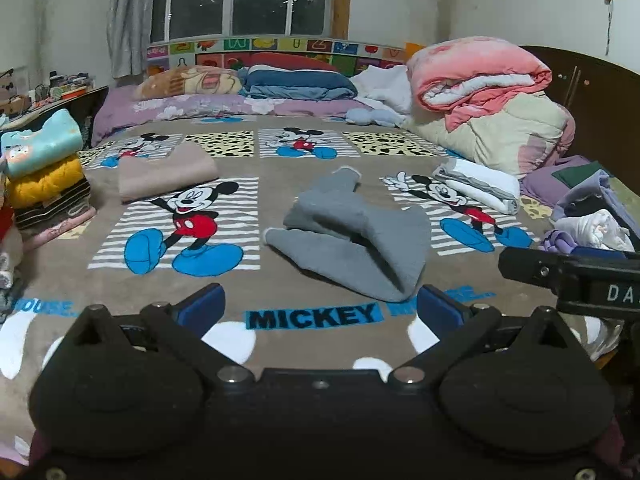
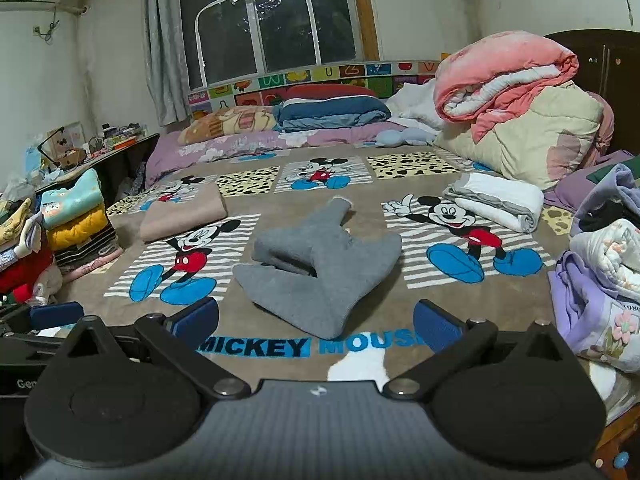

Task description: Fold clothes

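Left wrist view: the left gripper (image 1: 319, 306) gapes wide, empty; the grey fleece garment (image 1: 352, 240) lies half-folded on the Mickey Mouse blanket (image 1: 248, 280) at 12 o'clock, just ahead.

Right wrist view: the right gripper (image 2: 316, 320) is spread wide, empty; the garment (image 2: 320, 268) lies at 12 o'clock.

A grey fleece garment (image 1: 352, 236) lies partly folded, rumpled, mid-bed on the blanket (image 1: 256, 292).

Indoor artificial light, moderately bright, even; dark outside the window (image 2: 276, 20), w/ lamp glare reflected high on the glass in right wrist view. Soft shadow under the grey garment (image 2: 320, 268) on the bed (image 2: 360, 320). Strong fisheye bending at edges, black corner vignette. Slightly soft, noisy overall.
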Demonstrator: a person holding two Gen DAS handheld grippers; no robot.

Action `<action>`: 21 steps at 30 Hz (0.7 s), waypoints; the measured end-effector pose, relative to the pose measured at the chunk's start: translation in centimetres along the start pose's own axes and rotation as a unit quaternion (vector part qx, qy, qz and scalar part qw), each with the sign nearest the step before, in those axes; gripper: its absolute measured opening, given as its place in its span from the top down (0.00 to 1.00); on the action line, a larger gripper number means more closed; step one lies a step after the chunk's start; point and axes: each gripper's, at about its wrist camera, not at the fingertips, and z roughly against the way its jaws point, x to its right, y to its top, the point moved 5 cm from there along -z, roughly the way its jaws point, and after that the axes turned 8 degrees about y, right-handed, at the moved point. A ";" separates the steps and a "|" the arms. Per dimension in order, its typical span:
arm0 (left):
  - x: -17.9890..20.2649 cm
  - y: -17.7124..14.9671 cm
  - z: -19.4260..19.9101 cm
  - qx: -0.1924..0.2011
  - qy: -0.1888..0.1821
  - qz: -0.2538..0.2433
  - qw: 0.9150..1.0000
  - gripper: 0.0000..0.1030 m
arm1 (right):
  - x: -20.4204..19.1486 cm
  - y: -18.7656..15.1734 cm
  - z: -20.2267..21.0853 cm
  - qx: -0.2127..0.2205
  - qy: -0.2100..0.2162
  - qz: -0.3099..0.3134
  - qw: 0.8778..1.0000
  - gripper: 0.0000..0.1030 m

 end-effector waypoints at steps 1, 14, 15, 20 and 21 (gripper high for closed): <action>0.0 0.0 0.0 -0.002 -0.001 0.002 1.000 0.00 | -0.1 -0.1 0.0 -0.001 0.000 0.002 1.000 0.00; -0.8 -0.2 -0.1 -0.006 0.002 0.011 1.000 0.00 | 0.1 -0.8 -0.3 -0.006 0.006 0.000 1.000 0.00; -0.8 -0.2 -0.1 -0.005 0.002 0.011 1.000 0.00 | 0.1 -0.9 -0.4 -0.006 0.006 0.000 1.000 0.00; -0.5 -0.2 0.2 -0.002 0.003 0.008 1.000 0.00 | 0.2 -1.0 -0.1 -0.004 0.006 -0.003 1.000 0.00; -0.5 -0.2 0.2 -0.002 0.002 0.008 1.000 0.00 | 0.2 -1.0 0.0 -0.003 0.007 -0.003 1.000 0.00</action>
